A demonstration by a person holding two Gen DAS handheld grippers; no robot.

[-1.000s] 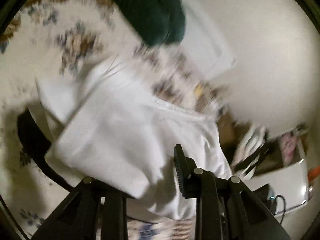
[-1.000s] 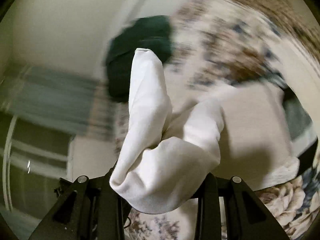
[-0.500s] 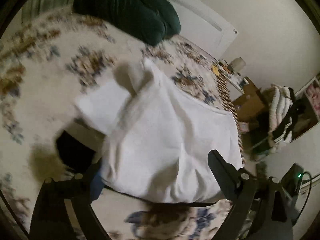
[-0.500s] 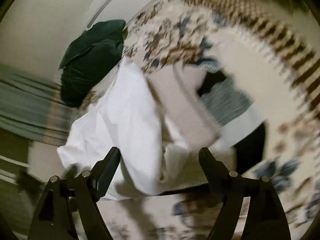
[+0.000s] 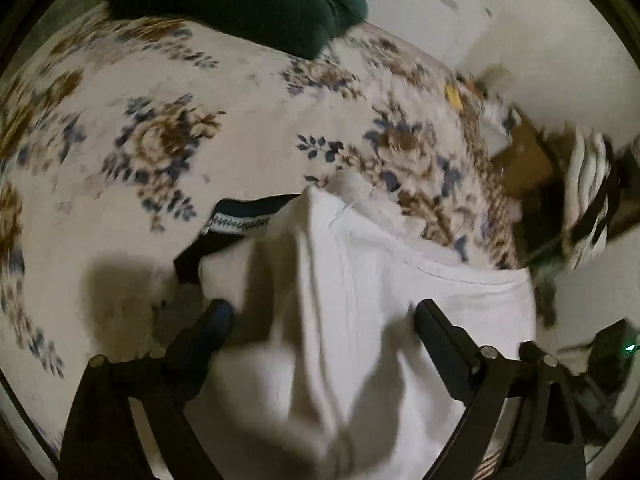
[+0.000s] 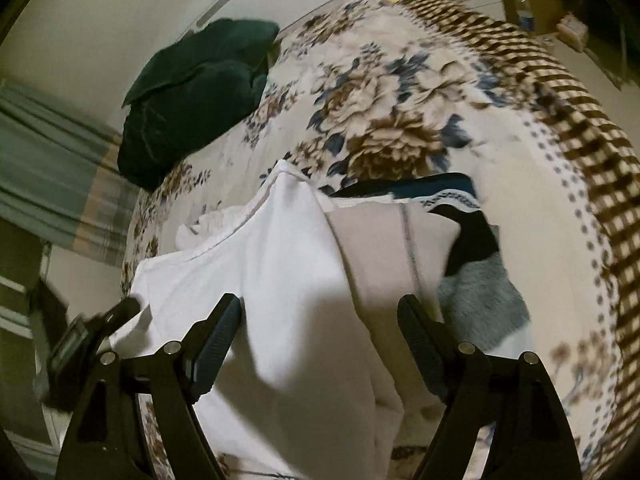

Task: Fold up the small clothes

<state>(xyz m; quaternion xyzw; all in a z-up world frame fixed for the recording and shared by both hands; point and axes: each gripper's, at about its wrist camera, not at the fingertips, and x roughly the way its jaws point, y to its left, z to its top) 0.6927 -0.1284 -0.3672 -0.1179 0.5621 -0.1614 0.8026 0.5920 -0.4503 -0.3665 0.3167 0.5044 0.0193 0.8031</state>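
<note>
Both tongs released, jaws spread: white garment [image 5: 360, 320] lies on the floral bedspread [image 5: 160, 140] between the left gripper [image 5: 320, 316] fingers, long axis 12-to-6, its folded edge at 12 o'clock from the right gripper [image 6: 320, 312], equally near both.

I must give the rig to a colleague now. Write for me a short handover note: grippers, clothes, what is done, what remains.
Left gripper: open, holds nothing.
Right gripper: open, holds nothing.
White garment lies on the floral bedspread, one side folded over, wrinkled, overlapping a beige piece. A black garment with patterned band and a grey piece lie partly underneath or beside.
Done: first fold only.
Left: finish and flatten the white fold; the others look unfolded.
</note>
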